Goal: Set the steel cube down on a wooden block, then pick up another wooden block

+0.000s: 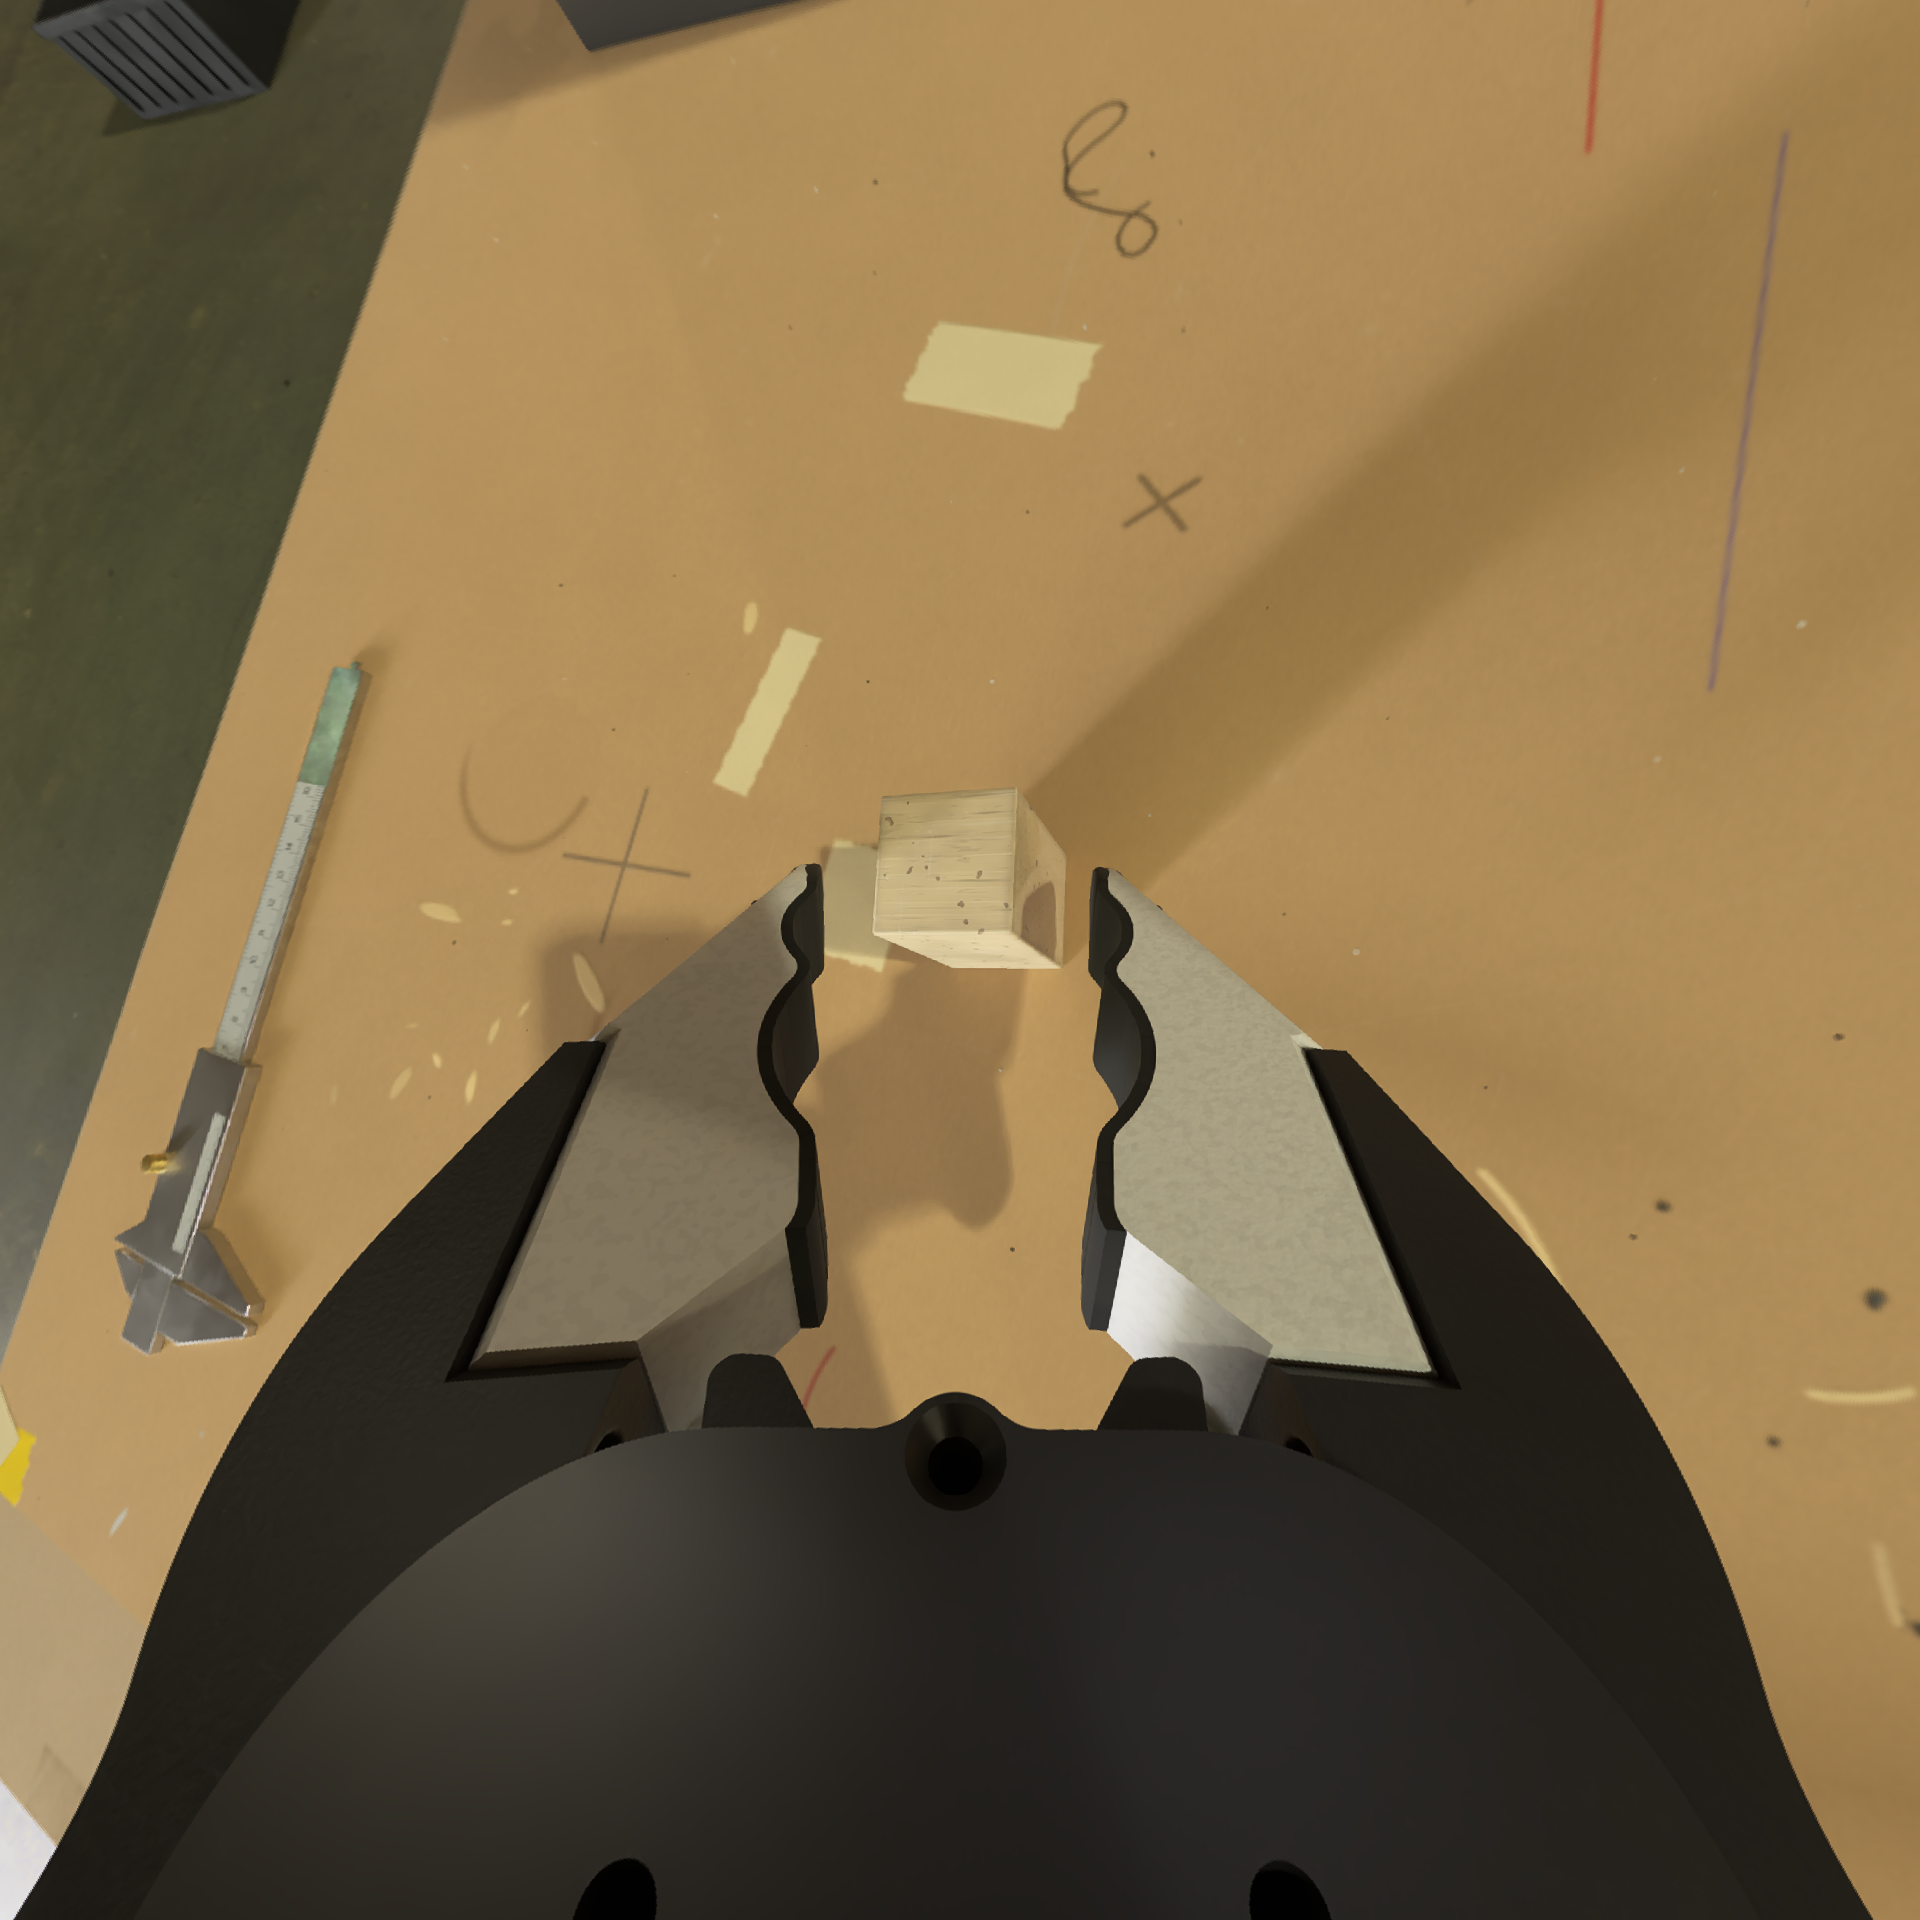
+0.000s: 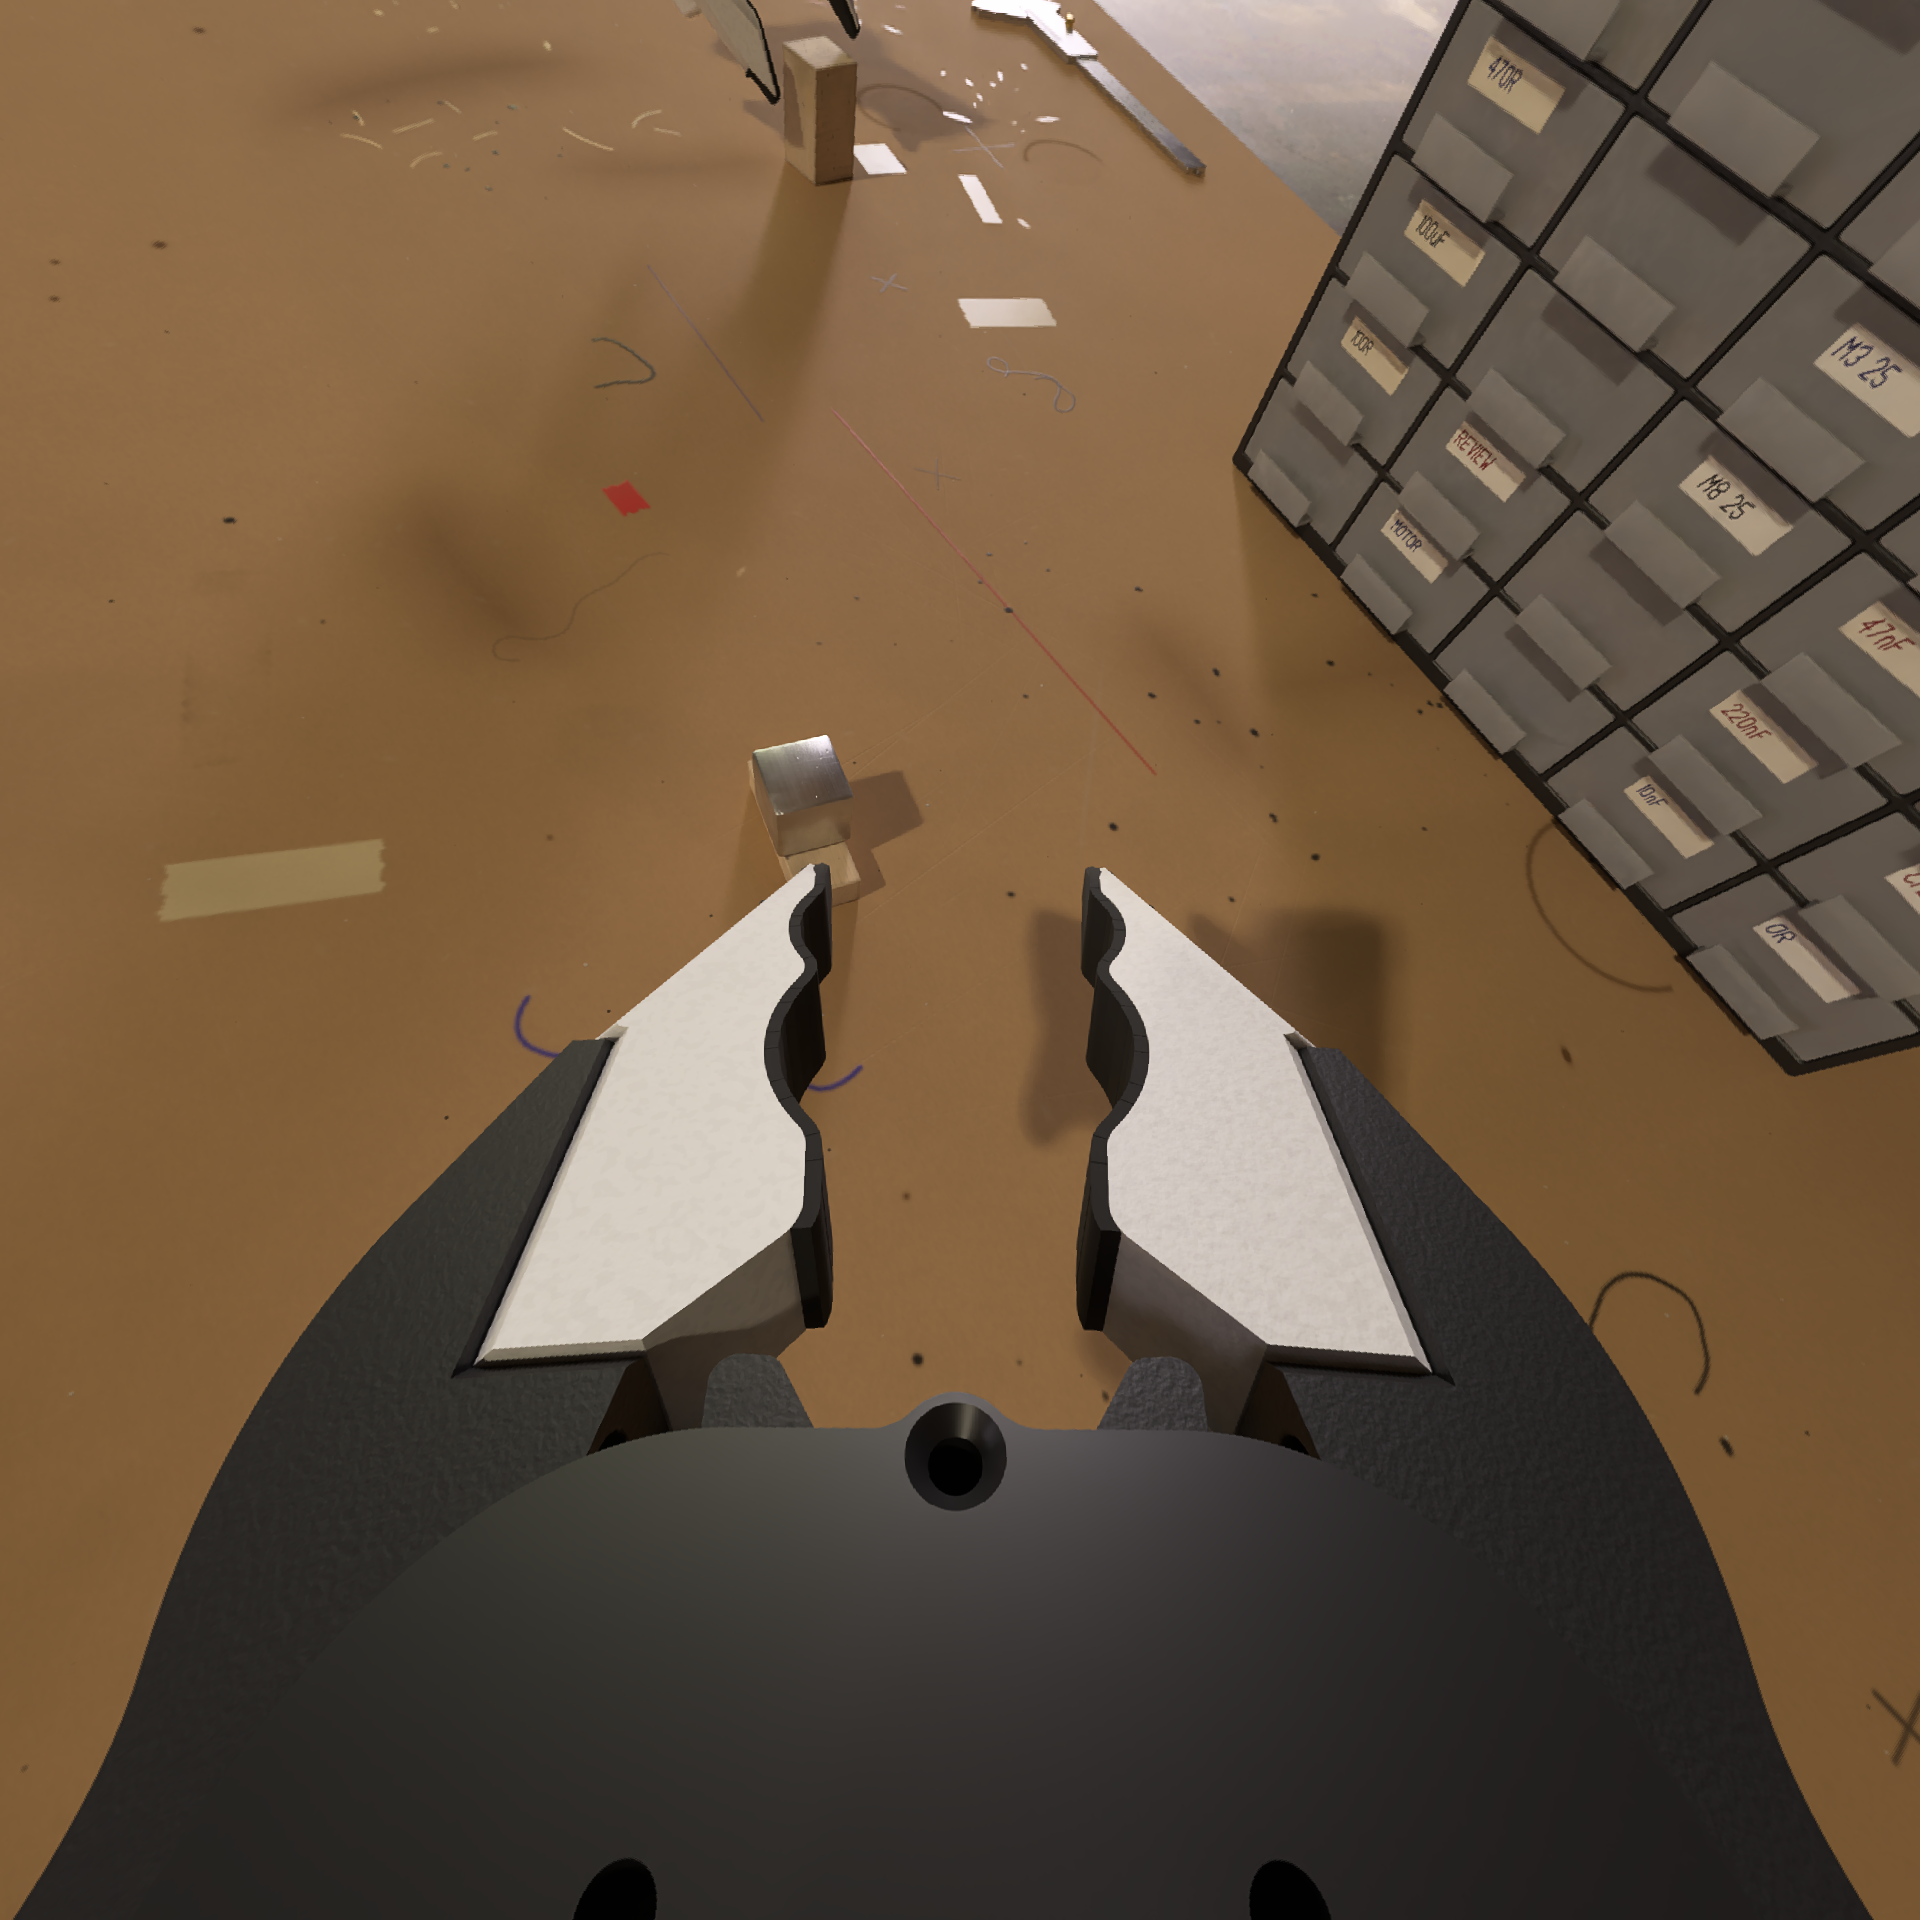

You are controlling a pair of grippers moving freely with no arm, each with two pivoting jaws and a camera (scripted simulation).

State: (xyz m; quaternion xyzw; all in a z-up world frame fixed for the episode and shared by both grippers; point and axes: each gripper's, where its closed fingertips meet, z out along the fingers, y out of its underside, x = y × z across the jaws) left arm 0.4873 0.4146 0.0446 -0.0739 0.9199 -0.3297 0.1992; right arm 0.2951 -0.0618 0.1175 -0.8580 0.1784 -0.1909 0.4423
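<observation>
Brown desk (image 1: pixel 1351 935) is carrying everything. Left gripper (image 1: pixel 956 883) is hovering wide open and empty just short of a wooden block (image 1: pixel 951 883); it should centre before closing. Right gripper (image 2: pixel 956 883), also open and empty, is sitting beside the steel cube (image 2: pixel 800 795) resting atop another block (image 2: pixel 847 873).

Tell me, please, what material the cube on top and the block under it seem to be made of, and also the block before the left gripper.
The top cube looks like polished steel: grey, with bright reflections. The block under it seems pale unfinished wood, though little of it shows. The block before the left gripper looks like light raw wood, matte, with fine grain lines and dark specks.
</observation>
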